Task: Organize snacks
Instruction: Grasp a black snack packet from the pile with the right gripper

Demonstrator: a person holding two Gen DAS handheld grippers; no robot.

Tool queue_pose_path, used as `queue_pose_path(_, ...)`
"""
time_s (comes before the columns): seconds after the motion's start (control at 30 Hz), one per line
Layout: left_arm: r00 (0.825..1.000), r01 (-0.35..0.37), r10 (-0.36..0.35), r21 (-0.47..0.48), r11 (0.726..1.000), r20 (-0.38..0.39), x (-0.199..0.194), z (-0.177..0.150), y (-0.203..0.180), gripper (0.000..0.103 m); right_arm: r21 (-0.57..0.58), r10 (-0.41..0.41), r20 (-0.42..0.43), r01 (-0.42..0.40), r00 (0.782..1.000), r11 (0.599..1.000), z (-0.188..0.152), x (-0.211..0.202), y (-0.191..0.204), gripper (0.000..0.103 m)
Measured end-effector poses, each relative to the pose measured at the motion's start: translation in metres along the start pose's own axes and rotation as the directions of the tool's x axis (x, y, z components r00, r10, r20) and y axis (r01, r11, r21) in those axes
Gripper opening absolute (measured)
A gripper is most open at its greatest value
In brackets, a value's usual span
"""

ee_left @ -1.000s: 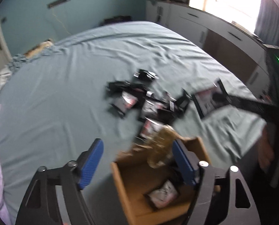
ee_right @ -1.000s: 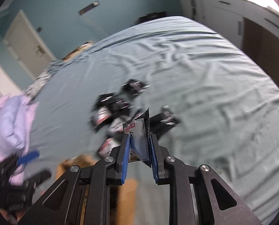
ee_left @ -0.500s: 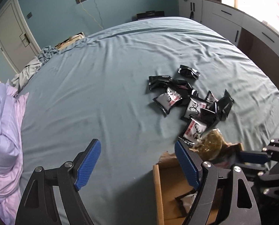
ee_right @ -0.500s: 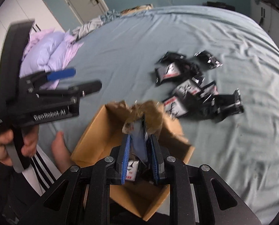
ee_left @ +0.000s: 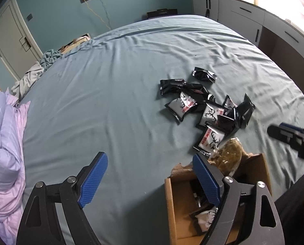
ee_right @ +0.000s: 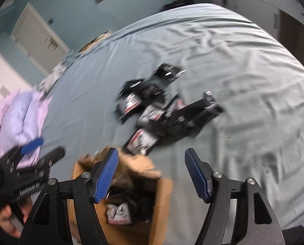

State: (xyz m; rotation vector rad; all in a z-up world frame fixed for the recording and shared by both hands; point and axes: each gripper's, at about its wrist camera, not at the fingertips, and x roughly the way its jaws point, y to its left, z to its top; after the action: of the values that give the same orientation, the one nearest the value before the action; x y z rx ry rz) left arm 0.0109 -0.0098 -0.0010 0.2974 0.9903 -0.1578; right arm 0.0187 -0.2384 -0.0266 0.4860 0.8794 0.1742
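Our right gripper is spreading its jaws with nothing between them, the cardboard box just beneath its left finger, packets already lying inside. Our left gripper is opening wide too, empty, the box at its right finger. Farther ahead of both tools, the scattered snack packets lie on the blue bedsheet.

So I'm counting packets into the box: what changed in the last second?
The right hand-held gripper carried its packet to the cardboard box; its jaws are now opening, empty. The left hand-held gripper stayed open; the pile of packets is unchanged.
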Motion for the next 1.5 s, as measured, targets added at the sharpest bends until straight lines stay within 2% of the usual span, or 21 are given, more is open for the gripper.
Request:
queue_pose_path(0.2,1.000,0.000,0.000,0.012,1.000,0.001,0.000,0.001,-0.004,0.087,0.023,-0.056,0.049,0.055,0.997,0.998,-0.008,-0.003,0.012,0.067)
queue_pose_path(0.33,1.000,0.001,-0.001,0.010,1.000,0.002,-0.001,0.002,-0.004,0.087,0.060,-0.111,0.057,0.107,0.992,0.992,-0.004,0.004,0.003,0.067)
queue_pose_path(0.47,1.000,-0.003,0.003,-0.002,1.000,-0.008,0.004,0.004,-0.003,0.089,0.069,-0.204,0.036,0.201,0.978,0.977,0.009,0.005,-0.005,0.067)
queue_pose_path(0.53,1.000,0.017,-0.018,-0.020,1.000,-0.024,0.007,0.005,-0.001,0.089,0.077,-0.277,0.036,0.273,0.960,0.959,0.014,0.004,-0.008,0.067)
queue_pose_path(0.6,0.999,0.036,-0.037,-0.036,0.999,-0.022,0.006,0.007,0.000,0.089,0.073,-0.311,0.016,0.310,0.950,0.948,0.017,0.009,-0.009,0.067)
queue_pose_path(0.7,0.999,0.047,-0.047,-0.027,0.999,-0.004,0.002,0.008,-0.003,0.090,0.017,-0.318,-0.048,0.319,0.947,0.948,0.027,0.033,-0.005,0.067)
queue_pose_path(0.77,0.998,0.060,-0.060,-0.025,0.998,0.002,0.002,0.010,-0.006,0.096,-0.021,-0.341,-0.087,0.340,0.936,0.940,0.037,0.056,-0.004,0.067)
queue_pose_path(0.83,0.998,0.064,-0.064,-0.021,0.998,0.001,0.005,0.011,-0.007,0.098,-0.046,-0.352,-0.136,0.349,0.926,0.936,0.047,0.080,-0.005,0.067)
queue_pose_path(0.93,0.998,0.055,-0.055,-0.016,0.998,-0.013,0.010,0.012,-0.008,0.098,-0.029,-0.349,-0.204,0.351,0.915,0.936,0.056,0.112,-0.012,0.067)
queue_pose_path(1.0,0.998,0.061,-0.062,-0.030,0.998,-0.025,0.013,0.012,-0.006,0.098,0.015,-0.296,-0.249,0.309,0.922,0.951,0.059,0.130,-0.020,0.067)
queue_pose_path(1.07,0.997,0.073,-0.074,-0.049,0.996,-0.034,0.015,0.013,-0.002,0.098,0.095,-0.192,-0.294,0.229,0.936,0.969,0.062,0.148,-0.025,0.067)
queue_pose_path(1.1,0.996,0.074,-0.076,-0.055,0.996,-0.036,0.016,0.013,-0.001,0.098,0.119,-0.168,-0.302,0.213,0.938,0.970,0.064,0.154,-0.026,0.067)
queue_pose_path(1.2,0.997,0.062,-0.065,-0.059,0.996,-0.041,0.019,0.012,0.000,0.098,0.181,-0.129,-0.277,0.183,0.952,0.966,0.076,0.162,-0.029,0.074)
queue_pose_path(1.3,0.997,0.048,-0.051,-0.061,0.997,-0.054,0.023,0.012,-0.001,0.098,0.204,-0.100,-0.255,0.155,0.962,0.967,0.083,0.168,-0.032,0.074)
queue_pose_path(1.33,0.997,0.047,-0.051,-0.068,0.997,-0.055,0.024,0.013,0.000,0.098,0.194,-0.104,-0.242,0.153,0.965,0.969,0.087,0.170,-0.030,0.066)
queue_pose_path(1.37,0.997,0.051,-0.054,-0.074,0.996,-0.051,0.025,0.014,0.000,0.098,0.175,-0.116,-0.234,0.159,0.965,0.972,0.089,0.172,-0.029,0.046)
queue_pose_path(1.4,0.997,0.056,-0.059,-0.077,0.996,-0.047,0.025,0.015,0.000,0.098,0.155,-0.125,-0.237,0.165,0.963,0.974,0.086,0.175,-0.028,0.032)
queue_pose_path(1.43,0.997,0.059,-0.062,-0.078,0.995,-0.043,0.025,0.017,0.000,0.098,0.133,-0.126,-0.259,0.165,0.958,0.977,0.085,0.178,-0.025,0.007)
queue_pose_path(1.5,0.997,0.065,-0.068,-0.069,0.996,-0.032,0.027,0.025,-0.001,0.098,0.153,-0.096,-0.271,0.141,0.958,0.978,0.080,0.180,-0.026,0.005)
